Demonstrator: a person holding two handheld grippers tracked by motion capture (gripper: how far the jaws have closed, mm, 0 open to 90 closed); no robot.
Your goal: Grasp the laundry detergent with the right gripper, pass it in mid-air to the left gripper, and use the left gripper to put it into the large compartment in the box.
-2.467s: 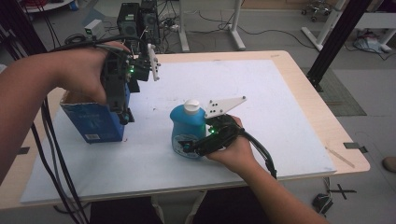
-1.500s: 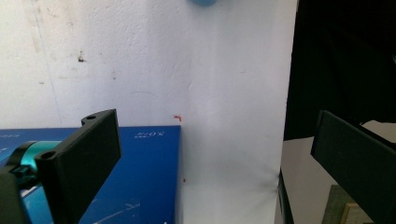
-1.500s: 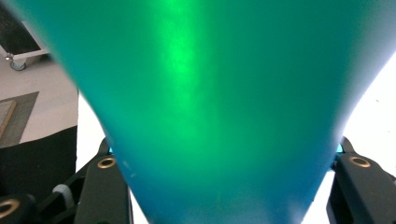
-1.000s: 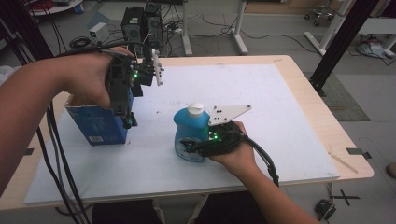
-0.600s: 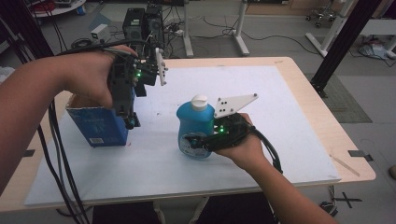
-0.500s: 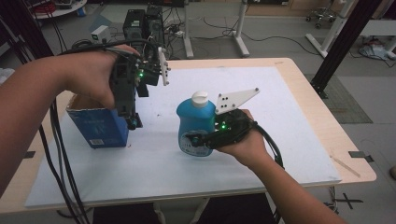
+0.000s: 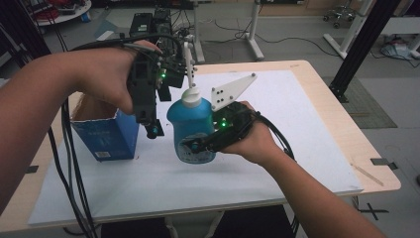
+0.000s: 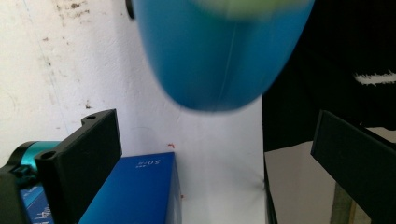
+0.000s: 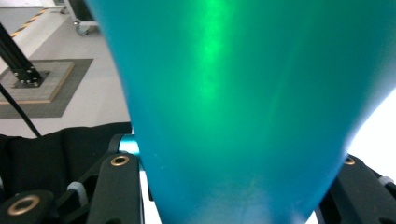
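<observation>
My right gripper (image 7: pixel 195 146) is shut on the lower body of a blue bottle (image 7: pixel 190 124) with a white cap (image 7: pixel 190 96) and holds it upright above the white sheet (image 7: pixel 297 124). In the right gripper view the bottle (image 9: pixel 233 93) sits between the two jaws of the right gripper (image 9: pixel 233 196). My left gripper (image 7: pixel 151 126) points down just left of the bottle, above an open-topped blue box (image 7: pixel 106 136). Its jaws stand wide apart in the left gripper view, where the left gripper (image 8: pixel 215 135) holds nothing, with the bottle (image 8: pixel 215 51) beyond and the box (image 8: pixel 135 191) below.
The white sheet covers a wooden table (image 7: pixel 346 148). Black cables (image 7: pixel 69 163) hang from the left hand over the table's left side. Electronic gear (image 7: pixel 148 25) stands behind the far edge, and a black post (image 7: pixel 361 44) rises at the right.
The right gripper has lifted the bottle off the sheet and carried it up and slightly left. The left gripper has risen and drifted right, closer to the bottle's cap.
</observation>
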